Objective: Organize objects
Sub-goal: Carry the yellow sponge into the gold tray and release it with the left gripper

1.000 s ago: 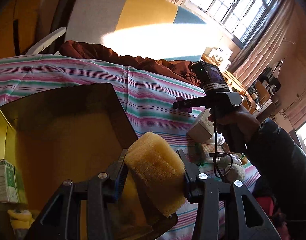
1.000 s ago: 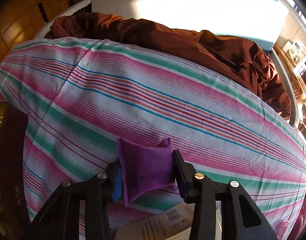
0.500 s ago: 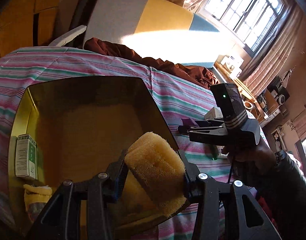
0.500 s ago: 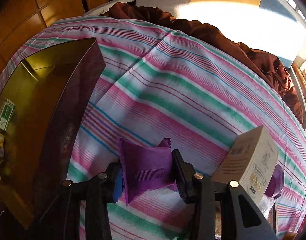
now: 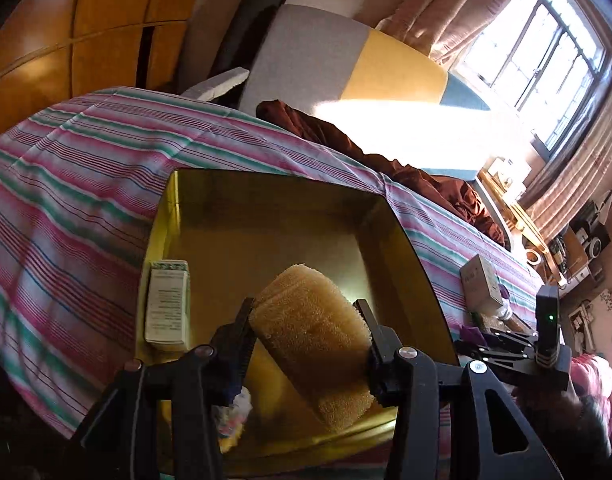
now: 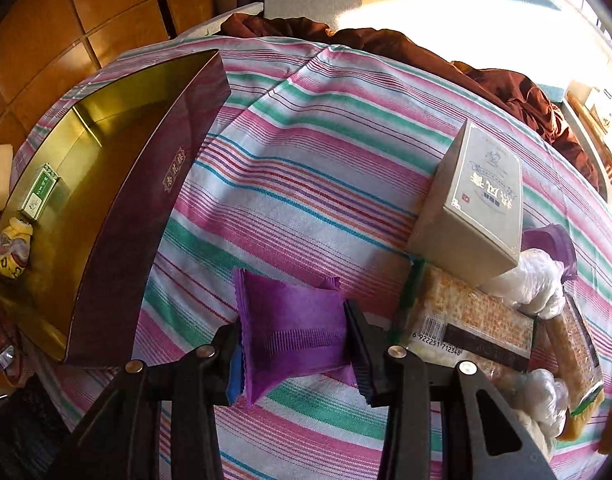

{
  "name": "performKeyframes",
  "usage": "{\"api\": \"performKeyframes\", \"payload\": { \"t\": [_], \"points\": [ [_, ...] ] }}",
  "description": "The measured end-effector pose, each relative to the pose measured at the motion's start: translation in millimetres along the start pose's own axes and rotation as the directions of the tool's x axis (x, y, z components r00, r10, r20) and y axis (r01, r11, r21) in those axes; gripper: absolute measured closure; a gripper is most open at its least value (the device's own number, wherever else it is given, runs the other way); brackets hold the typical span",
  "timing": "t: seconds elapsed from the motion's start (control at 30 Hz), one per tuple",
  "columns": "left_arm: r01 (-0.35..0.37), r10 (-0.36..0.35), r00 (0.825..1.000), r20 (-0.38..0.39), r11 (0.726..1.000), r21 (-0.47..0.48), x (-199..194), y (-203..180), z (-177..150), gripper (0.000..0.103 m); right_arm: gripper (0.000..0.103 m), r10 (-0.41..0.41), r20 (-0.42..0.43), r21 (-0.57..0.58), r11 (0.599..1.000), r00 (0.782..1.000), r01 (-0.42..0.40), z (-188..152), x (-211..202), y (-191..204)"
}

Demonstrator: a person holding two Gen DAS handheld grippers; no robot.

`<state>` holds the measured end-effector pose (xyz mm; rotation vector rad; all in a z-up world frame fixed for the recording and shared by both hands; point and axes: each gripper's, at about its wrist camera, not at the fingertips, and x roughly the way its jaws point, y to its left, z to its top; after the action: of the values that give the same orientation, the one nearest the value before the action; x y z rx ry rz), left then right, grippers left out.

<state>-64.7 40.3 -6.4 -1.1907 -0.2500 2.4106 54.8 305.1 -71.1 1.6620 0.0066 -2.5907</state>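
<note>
My left gripper (image 5: 306,344) is shut on a yellow sponge (image 5: 312,340) and holds it over the gold inside of an open box (image 5: 265,236). The box holds a white-and-green carton (image 5: 167,306) at its left wall and a small yellow bundle (image 6: 10,248). My right gripper (image 6: 293,354) is shut on a purple pouch (image 6: 293,332) above the striped cloth, right of the box's maroon wall (image 6: 153,216). The right gripper also shows in the left wrist view (image 5: 478,342), beside the box's right wall.
A grey carton (image 6: 478,204) stands on the striped cloth (image 6: 306,160) at the right. Wrapped snack bars (image 6: 470,328) and clear plastic bags (image 6: 534,280) lie beside it. A brown blanket (image 6: 426,56) is bunched at the far edge. Wooden cabinets (image 5: 65,40) stand left.
Both grippers drew back and up, so more of the box and the table shows. The sponge is now over the box's inside. The pouch stays gripped; the snack pile came into view.
</note>
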Motion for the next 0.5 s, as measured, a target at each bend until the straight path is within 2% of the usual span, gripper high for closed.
{"api": "performKeyframes", "payload": {
  "t": [0.17,0.5],
  "points": [
    [-0.055,0.055,0.998,0.004,0.998,-0.004,9,21,20,0.053,0.061,0.000,0.001,-0.005,1.000,1.000,0.000,3,0,1],
    [-0.142,0.146,0.989,-0.034,0.984,0.106,58,20,45,0.051,0.061,-0.006,0.003,-0.013,1.000,1.000,0.006,7,6,-1]
  ]
}}
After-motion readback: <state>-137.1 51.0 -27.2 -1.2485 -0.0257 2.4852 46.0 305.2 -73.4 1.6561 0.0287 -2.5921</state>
